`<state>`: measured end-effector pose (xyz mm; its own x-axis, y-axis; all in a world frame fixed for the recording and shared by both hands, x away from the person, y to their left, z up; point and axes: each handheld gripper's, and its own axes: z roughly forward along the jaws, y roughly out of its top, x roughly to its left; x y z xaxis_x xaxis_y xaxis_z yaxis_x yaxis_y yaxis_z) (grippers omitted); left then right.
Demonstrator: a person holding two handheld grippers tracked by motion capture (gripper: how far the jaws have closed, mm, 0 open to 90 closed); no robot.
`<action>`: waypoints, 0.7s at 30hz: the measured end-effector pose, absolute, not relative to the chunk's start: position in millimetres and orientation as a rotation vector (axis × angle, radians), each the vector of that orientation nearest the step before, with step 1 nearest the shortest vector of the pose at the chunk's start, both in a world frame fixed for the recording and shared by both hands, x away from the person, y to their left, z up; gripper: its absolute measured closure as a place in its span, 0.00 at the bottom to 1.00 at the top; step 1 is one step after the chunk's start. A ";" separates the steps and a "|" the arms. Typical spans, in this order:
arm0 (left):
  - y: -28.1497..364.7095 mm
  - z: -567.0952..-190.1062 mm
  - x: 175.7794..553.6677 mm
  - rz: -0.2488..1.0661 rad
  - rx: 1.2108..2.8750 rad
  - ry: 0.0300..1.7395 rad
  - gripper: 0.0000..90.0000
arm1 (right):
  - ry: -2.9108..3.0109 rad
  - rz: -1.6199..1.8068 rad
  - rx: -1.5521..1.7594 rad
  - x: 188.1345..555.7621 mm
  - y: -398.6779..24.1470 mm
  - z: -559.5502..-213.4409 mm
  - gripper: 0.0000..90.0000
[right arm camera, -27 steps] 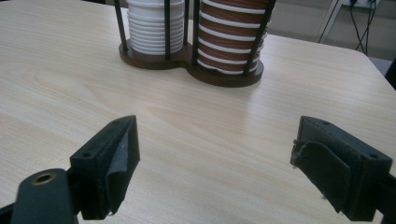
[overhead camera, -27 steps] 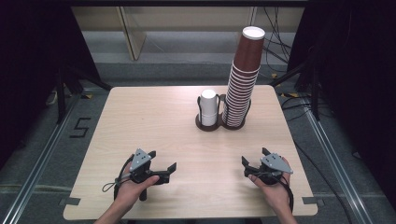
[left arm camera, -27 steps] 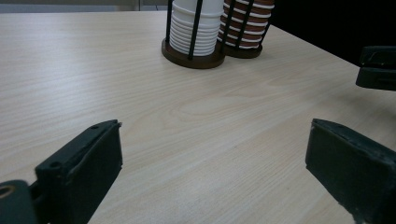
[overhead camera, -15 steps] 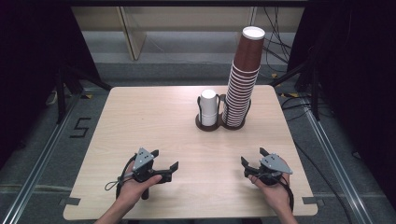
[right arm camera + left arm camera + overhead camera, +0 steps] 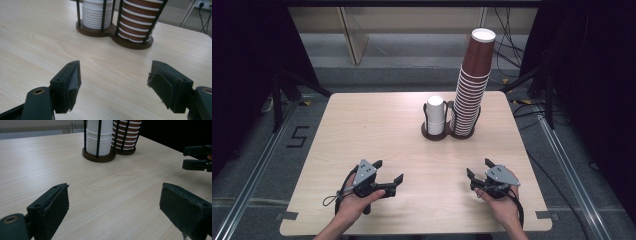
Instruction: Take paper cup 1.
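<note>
A dark double cup holder [image 5: 447, 134] stands at the table's far middle. It holds a short stack of white cups [image 5: 435, 115] on the left and a tall stack of brown cups [image 5: 472, 85] on the right. My left gripper [image 5: 388, 170] rests near the front left of the table, held in a hand, jaws open and nothing between them. My right gripper [image 5: 478, 167] sits at the front right, also open with nothing between its jaws. In the left gripper view my left gripper [image 5: 115, 202] faces the white cups [image 5: 98, 137]. In the right gripper view my right gripper [image 5: 116, 80] faces the brown cups [image 5: 138, 22].
The light wooden table [image 5: 362, 125] is bare between the grippers and the holder. The right gripper [image 5: 197, 157] appears at the right edge of the left gripper view. Cables [image 5: 512, 50] lie on the floor behind the table, and dark curtains flank both sides.
</note>
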<state>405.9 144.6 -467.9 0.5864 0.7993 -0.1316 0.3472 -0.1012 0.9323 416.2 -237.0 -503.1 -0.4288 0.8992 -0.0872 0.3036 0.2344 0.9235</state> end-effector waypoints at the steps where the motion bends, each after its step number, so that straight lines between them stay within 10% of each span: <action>1: 143.2 -465.7 408.1 0.501 1.691 0.949 0.10 | 1.868 1.203 1.101 416.9 -232.5 -500.2 0.29; 21: 76.9 -386.7 530.2 0.600 1.669 0.850 0.16 | 1.885 1.312 0.977 508.8 -168.2 -457.2 0.32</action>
<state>530.2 76.9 -386.7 0.6119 0.7899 -0.0399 0.2268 -0.1269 0.9656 508.8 -168.2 -457.2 -0.5228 0.8482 -0.0846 0.2156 0.2276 0.9496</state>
